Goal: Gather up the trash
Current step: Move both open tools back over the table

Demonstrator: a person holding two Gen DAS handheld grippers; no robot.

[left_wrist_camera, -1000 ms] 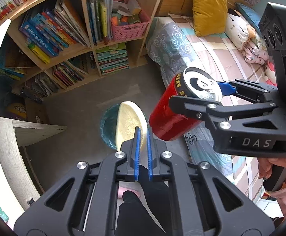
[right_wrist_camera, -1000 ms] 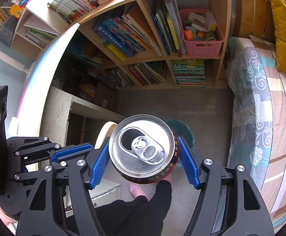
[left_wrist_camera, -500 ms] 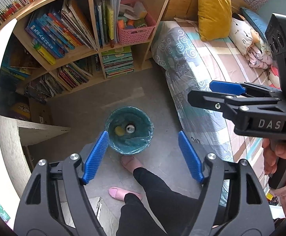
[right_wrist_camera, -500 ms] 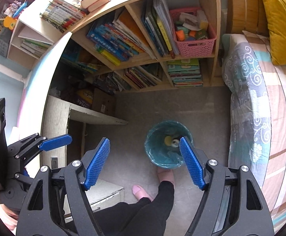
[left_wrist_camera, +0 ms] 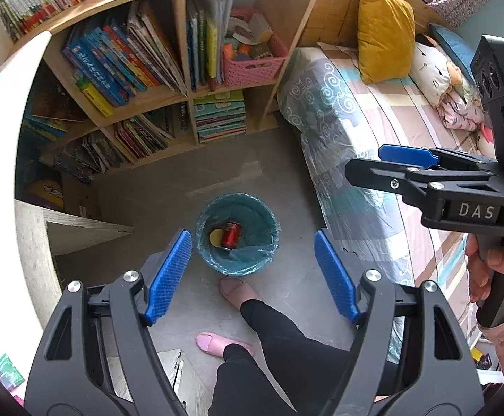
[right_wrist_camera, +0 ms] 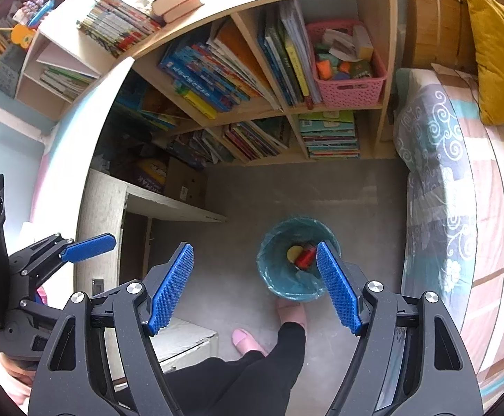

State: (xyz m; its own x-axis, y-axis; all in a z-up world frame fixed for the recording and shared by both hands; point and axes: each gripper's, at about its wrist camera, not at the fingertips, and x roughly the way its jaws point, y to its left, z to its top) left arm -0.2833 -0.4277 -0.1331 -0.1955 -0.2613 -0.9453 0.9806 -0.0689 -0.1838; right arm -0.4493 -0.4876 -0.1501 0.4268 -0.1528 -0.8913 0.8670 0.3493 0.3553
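Red can [right_wrist_camera: 305, 257] partly behind tool pad

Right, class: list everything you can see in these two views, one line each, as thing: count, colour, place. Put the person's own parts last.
Bin: one, teal liner, on the floor.
Can: one, red, lying inside the bin.
Round piece: one, yellow, inside the bin beside the can.
Bookshelf: one, pale wood, behind the bin.
Basket: one, pink, on the shelf.
Bed: one, patterned cover, beside the bin.
Cushion: one, mustard, on the bed.
Slippers: two, pink, near the bin.
Left gripper: black, blue pads, open, empty.
Right gripper: same, open, empty.
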